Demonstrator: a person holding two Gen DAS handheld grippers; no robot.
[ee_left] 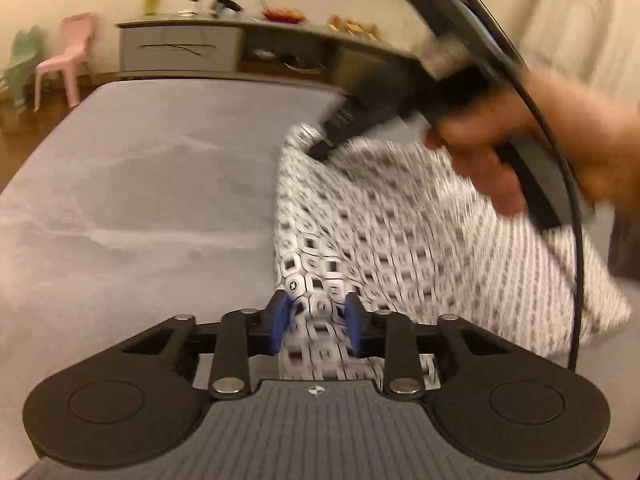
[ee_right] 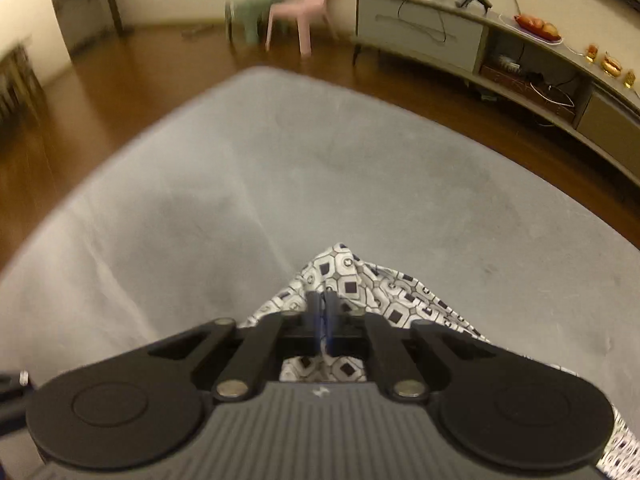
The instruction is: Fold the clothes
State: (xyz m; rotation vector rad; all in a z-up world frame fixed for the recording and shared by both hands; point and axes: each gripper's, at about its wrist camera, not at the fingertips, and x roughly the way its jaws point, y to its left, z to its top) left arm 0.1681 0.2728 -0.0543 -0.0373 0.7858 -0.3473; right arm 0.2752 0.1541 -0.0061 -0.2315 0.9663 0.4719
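Observation:
A white cloth with a dark geometric print [ee_left: 360, 232] lies partly lifted over the grey padded surface [ee_left: 140, 200]. In the left wrist view my left gripper [ee_left: 318, 306] has a bunched fold of this cloth filling the gap between its blue pads [ee_left: 280, 320], which press on it. From there the cloth rises to my right gripper [ee_left: 314, 148], blurred and held by a hand [ee_left: 520, 148], which pinches an upper corner. In the right wrist view the right gripper [ee_right: 325, 302] is shut on the cloth [ee_right: 384, 292], whose corner pokes out beyond the fingertips.
The grey surface [ee_right: 280, 168] spreads wide to the left and ahead, over a wooden floor [ee_right: 100, 92]. A low grey cabinet [ee_right: 440, 32] with small items lines the far wall. A pink chair [ee_right: 308, 4] and a green chair [ee_right: 256, 4] stand beside it. A black cable [ee_left: 576, 240] hangs at right.

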